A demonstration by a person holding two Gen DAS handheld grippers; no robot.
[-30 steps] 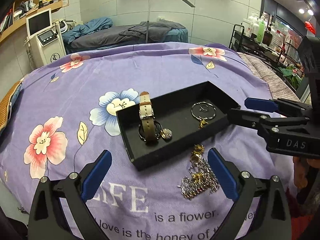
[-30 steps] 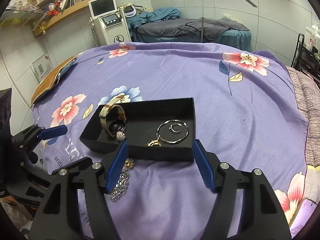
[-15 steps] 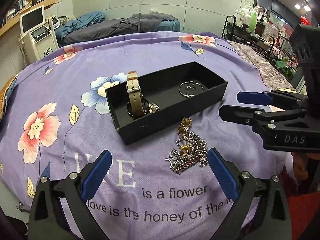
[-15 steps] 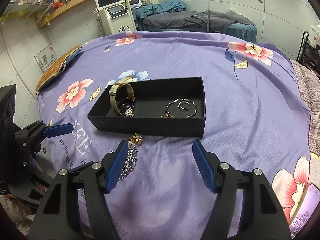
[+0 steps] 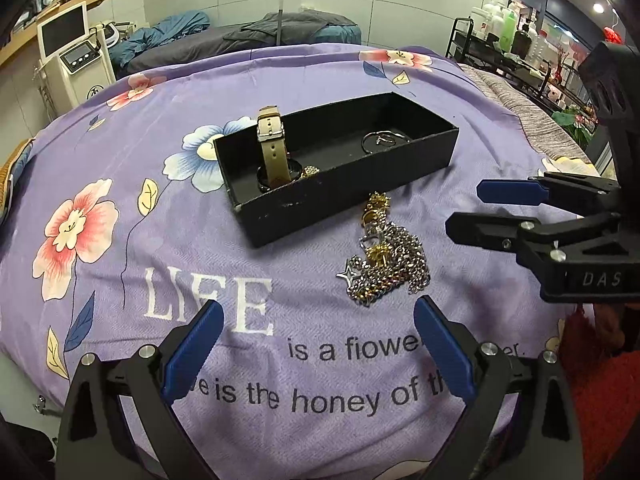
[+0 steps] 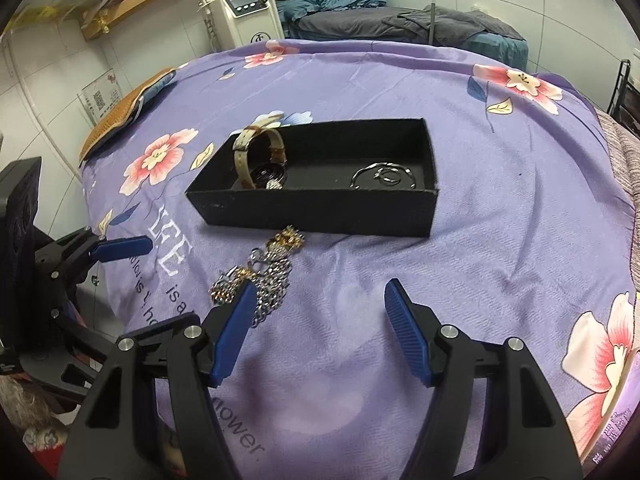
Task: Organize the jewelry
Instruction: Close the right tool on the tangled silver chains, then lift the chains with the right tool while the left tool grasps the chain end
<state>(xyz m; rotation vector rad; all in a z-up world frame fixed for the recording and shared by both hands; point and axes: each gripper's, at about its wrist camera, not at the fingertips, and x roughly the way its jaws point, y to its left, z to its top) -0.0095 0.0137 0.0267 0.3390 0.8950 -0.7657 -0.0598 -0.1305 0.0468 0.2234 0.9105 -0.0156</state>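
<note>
I am looking at a tangled heap of silver and gold chains (image 5: 386,258) lying on the purple flowered bedspread (image 5: 160,240), just in front of the black tray (image 5: 344,196). A tan-strapped watch (image 5: 274,148) is standing in the tray's left end and wire hoops (image 6: 384,176) are lying at its right. My left gripper (image 5: 316,346) and right gripper (image 6: 318,326) are both hovering with jaws spread wide, gripping nothing. Bare cloth is lying open right of the heap.
</note>
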